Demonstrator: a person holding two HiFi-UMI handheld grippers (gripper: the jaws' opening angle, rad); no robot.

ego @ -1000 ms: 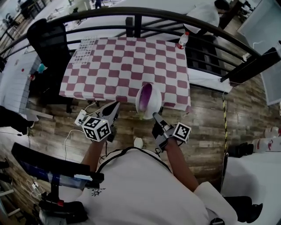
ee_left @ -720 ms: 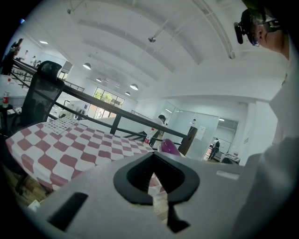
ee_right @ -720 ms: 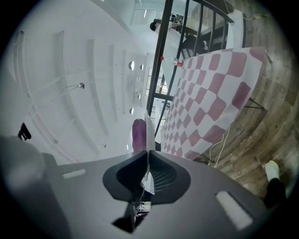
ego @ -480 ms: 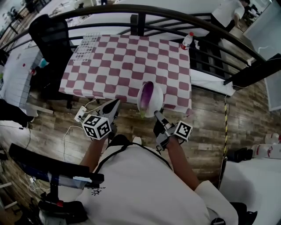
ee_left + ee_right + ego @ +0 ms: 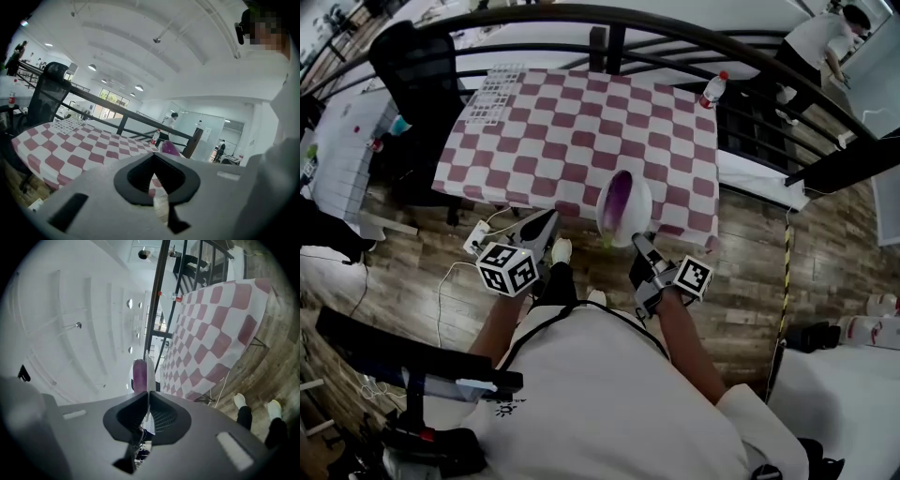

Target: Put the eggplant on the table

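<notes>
Head view is showing the right gripper [image 5: 637,241] clamping a plate [image 5: 643,202] (eggplant [image 5: 619,197] lying on it) at the bench [image 5: 572,131] edge; the left gripper [image 5: 548,218] is hanging closed, empty.

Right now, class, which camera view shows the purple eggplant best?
The head view: from above, the purple eggplant shows full-length on the round white plate. The left gripper view shows only its purple end; the right gripper view shows it side-on beside the plate's rim.
</notes>
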